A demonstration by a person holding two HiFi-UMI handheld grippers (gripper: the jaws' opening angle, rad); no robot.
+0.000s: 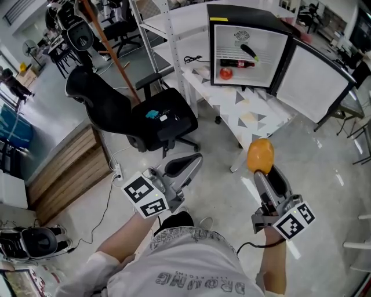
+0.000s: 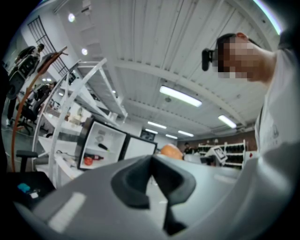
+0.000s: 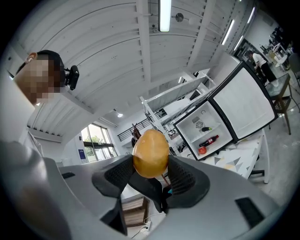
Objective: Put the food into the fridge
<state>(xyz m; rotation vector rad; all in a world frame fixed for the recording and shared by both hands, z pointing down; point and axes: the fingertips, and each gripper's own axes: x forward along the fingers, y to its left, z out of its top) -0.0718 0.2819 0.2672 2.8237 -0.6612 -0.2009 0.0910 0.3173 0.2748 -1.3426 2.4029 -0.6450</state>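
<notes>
My right gripper is shut on a round orange-yellow fruit, held up over the floor in front of the table. In the right gripper view the fruit sits squeezed between the ribbed pads of that gripper. A small black fridge stands on the white table with its door swung open to the right. Inside lie a red tomato, a dark bottle and a dark vegetable. My left gripper is shut and holds nothing; its jaws meet at the tips.
A black office chair stands left of the table, close to my left gripper. A low wooden bench lies along the left, with a cable and socket strip on the floor. White shelf posts rise behind the chair.
</notes>
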